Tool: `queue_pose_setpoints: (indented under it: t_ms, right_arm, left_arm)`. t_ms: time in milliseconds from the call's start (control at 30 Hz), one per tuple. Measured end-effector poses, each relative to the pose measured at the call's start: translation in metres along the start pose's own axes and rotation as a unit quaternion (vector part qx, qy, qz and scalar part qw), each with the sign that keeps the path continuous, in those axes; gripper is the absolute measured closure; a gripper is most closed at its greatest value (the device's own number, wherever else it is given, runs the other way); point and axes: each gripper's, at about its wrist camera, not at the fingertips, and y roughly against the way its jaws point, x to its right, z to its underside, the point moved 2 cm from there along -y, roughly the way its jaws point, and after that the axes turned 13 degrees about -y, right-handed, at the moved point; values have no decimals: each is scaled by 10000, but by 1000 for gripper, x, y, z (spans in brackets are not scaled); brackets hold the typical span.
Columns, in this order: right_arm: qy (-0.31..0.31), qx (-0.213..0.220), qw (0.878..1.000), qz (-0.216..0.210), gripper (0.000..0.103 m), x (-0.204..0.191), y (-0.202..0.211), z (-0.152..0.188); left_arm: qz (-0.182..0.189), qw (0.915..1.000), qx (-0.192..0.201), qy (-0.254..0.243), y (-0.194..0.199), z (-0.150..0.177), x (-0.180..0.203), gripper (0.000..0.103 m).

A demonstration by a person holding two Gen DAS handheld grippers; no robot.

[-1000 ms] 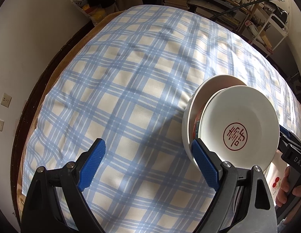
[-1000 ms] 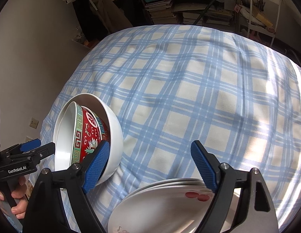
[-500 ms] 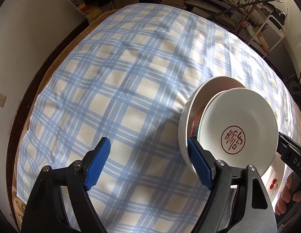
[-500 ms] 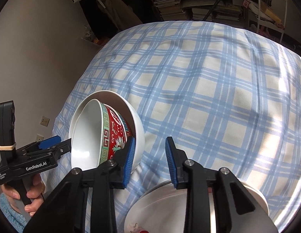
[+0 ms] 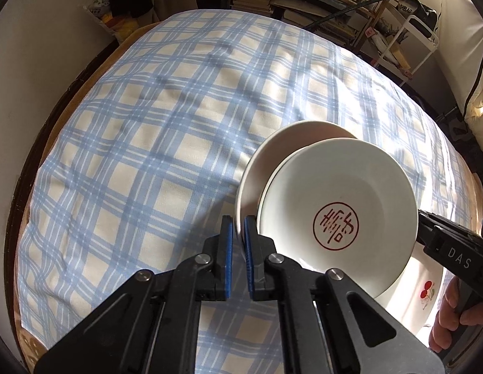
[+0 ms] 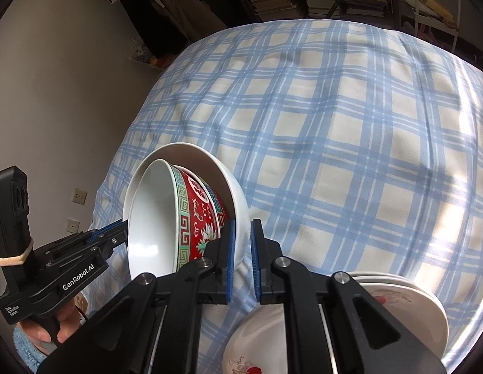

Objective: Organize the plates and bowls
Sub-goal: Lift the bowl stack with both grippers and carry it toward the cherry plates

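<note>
Both grippers pinch the white bowl's (image 5: 257,168) rim above open checked cloth (image 5: 148,124).

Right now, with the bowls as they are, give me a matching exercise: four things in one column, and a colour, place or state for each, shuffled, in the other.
Things
1. white bowl
2. red bowl
3. plates
4. tablecloth

Descriptions
A. blue checks
B. stacked, with a cherry print
C. rim pinched by the left gripper and the right gripper
D. nested inside another bowl, tipped on its side

Pairs: 1-C, 2-D, 3-B, 4-A
</note>
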Motion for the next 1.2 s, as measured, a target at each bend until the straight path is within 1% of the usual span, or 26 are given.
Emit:
queue_pose_setpoints:
  t_ms: [133, 200, 333, 533, 700, 967, 1200]
  right_arm:
    - [-64, -54, 10000, 42, 94, -2, -4, -2]
    - [-40, -35, 9999, 131, 94, -4, -5, -2]
    - [-55, -58, 9996, 274, 93, -8, -10, -3]
    - [-219, -67, 9994, 276, 93, -6, -11, -2]
    - [-325, 13, 9990, 311, 93, -6, -10, -1]
    - [-319, 26, 9989, 330, 93, -7, -10, -1]
    - [-354, 27, 9988, 337, 93, -7, -11, -2]
  left_arm:
    - [350, 9990, -23, 271, -4, -1, -10, 97]
    - [458, 9982, -25, 382, -6, -1, -13, 97]
    - [450, 9983, 9, 375, -7, 0, -12, 98]
    - [514, 9976, 20, 468, -9, -1, -15, 98]
    - [579, 9968, 68, 554, -10, 0, -19, 98]
    - [682, 9944, -1, 802, -12, 1, -25, 98]
    - [702, 9932, -83, 925, -14, -1, -27, 98]
